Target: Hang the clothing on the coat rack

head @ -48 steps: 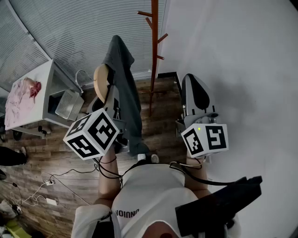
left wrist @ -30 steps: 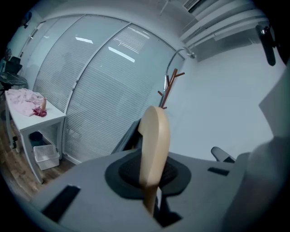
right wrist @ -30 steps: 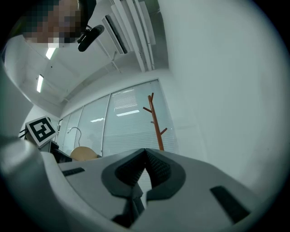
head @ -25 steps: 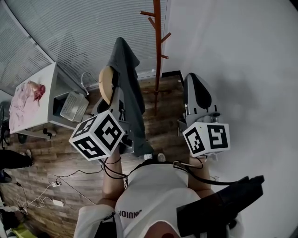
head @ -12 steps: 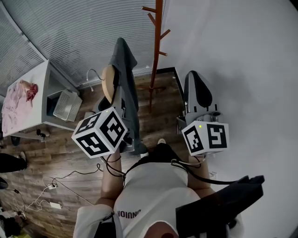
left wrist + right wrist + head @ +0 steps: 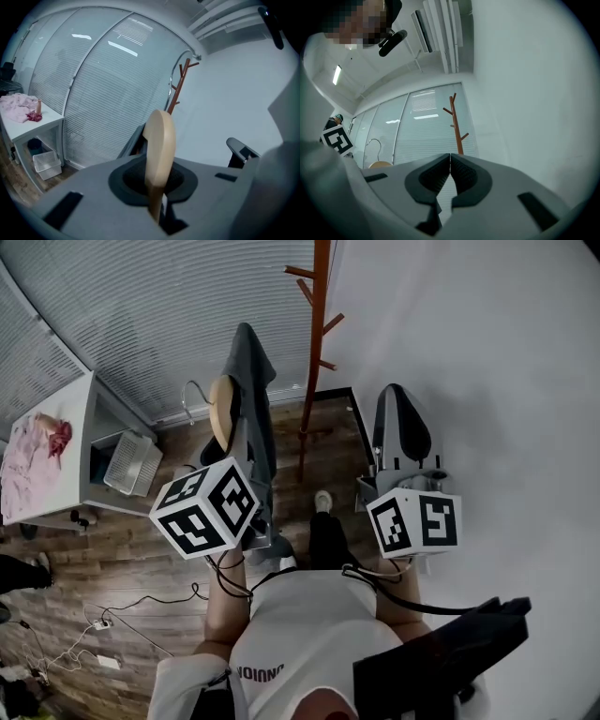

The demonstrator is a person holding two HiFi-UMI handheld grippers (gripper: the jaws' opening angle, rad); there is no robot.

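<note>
**From the left hand-held gripper (image 6: 157,183), the coat rack (image 6: 314,343) is lying at one o'clock**

It is clamping a wooden hanger (image 6: 159,136) — dark clothing (image 6: 251,362) draping off it. The rack's upright pole is standing well apart; the right hand-held gripper (image 6: 450,174) is carrying nothing, jaws together.

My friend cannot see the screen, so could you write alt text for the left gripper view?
The left gripper is clamped on a wooden hanger, seen edge-on, with a dark grey garment hanging behind it. Beyond stands a brown coat rack against a white wall, beside windows with closed blinds.
</note>
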